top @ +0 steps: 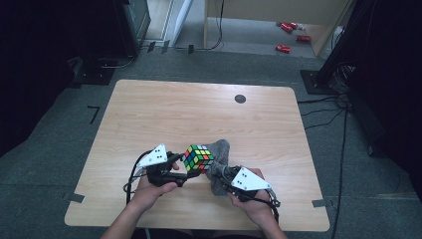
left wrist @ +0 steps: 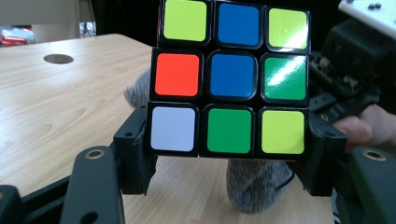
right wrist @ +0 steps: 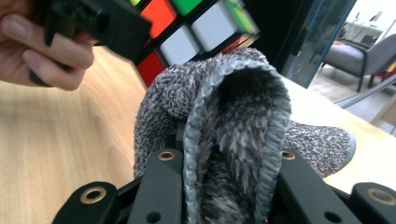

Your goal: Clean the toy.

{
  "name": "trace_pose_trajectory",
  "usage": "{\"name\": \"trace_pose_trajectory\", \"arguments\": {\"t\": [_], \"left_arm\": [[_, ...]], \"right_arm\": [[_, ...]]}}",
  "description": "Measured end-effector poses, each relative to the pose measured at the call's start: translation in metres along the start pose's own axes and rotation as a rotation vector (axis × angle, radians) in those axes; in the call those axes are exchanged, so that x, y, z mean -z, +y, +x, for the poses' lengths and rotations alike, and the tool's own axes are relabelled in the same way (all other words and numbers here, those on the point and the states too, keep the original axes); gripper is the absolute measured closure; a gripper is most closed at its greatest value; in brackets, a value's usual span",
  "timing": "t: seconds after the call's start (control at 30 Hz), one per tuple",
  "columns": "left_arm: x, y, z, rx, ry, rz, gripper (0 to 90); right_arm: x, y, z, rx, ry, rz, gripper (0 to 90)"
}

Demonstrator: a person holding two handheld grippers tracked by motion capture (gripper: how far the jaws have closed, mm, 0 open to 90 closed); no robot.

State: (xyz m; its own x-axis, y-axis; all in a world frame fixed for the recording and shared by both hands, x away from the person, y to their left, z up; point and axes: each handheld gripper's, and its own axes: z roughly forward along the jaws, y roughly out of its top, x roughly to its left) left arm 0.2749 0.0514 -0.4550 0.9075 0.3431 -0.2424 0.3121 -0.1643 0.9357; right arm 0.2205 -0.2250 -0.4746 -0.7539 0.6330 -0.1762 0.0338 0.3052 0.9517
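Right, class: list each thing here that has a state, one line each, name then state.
Rubik's cube: scrambled, held off the table.
Grey cloth: bunched, gripped, pressed near the cube.
Left gripper: shut on the cube.
Right gripper: shut on the cloth.
Table: bare wood, one dark round hole.

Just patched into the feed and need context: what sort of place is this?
Probably a lab or recording room, not a home. A bare wooden table stands on grey carpet with tape marks, cables run to dark stands at the sides, and an office chair sits in a bright room behind.
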Motion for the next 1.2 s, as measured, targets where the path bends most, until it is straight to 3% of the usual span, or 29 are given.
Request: {"name": "trace_pose_trajectory", "arguments": {"t": [0.23, 0.3, 0.5, 0.7, 0.77, 0.97, 1.2], "left_arm": [[0.003, 0.002, 0.001, 0.005, 0.009, -0.004, 34.4], [0.002, 0.001, 0.001, 0.006, 0.009, -0.002, 34.4], [0.000, 0.001, -0.002, -0.007, 0.003, 0.003, 34.6], [0.002, 0.001, -0.001, -0.006, 0.008, -0.006, 34.6], [0.002, 0.001, -0.001, -0.004, 0.005, -0.007, 34.6], [-0.001, 0.000, -0.002, -0.007, -0.003, -0.005, 34.7], [0.004, 0.001, 0.000, -0.007, 0.020, -0.031, 34.8]], "right_arm": [[-0.012, -0.005, 0.017, 0.077, 0.071, 0.040, 74.6], [-0.013, -0.004, 0.018, 0.091, 0.065, 0.049, 74.5], [-0.005, -0.003, 0.005, 0.034, 0.003, 0.013, 74.3], [-0.013, -0.005, 0.016, 0.077, 0.049, 0.041, 74.0], [-0.013, -0.004, 0.017, 0.086, 0.045, 0.042, 73.9], [-0.003, 0.000, 0.003, 0.040, -0.032, 0.005, 74.0], [-0.014, -0.003, 0.019, 0.084, 0.041, 0.039, 73.7]]}}
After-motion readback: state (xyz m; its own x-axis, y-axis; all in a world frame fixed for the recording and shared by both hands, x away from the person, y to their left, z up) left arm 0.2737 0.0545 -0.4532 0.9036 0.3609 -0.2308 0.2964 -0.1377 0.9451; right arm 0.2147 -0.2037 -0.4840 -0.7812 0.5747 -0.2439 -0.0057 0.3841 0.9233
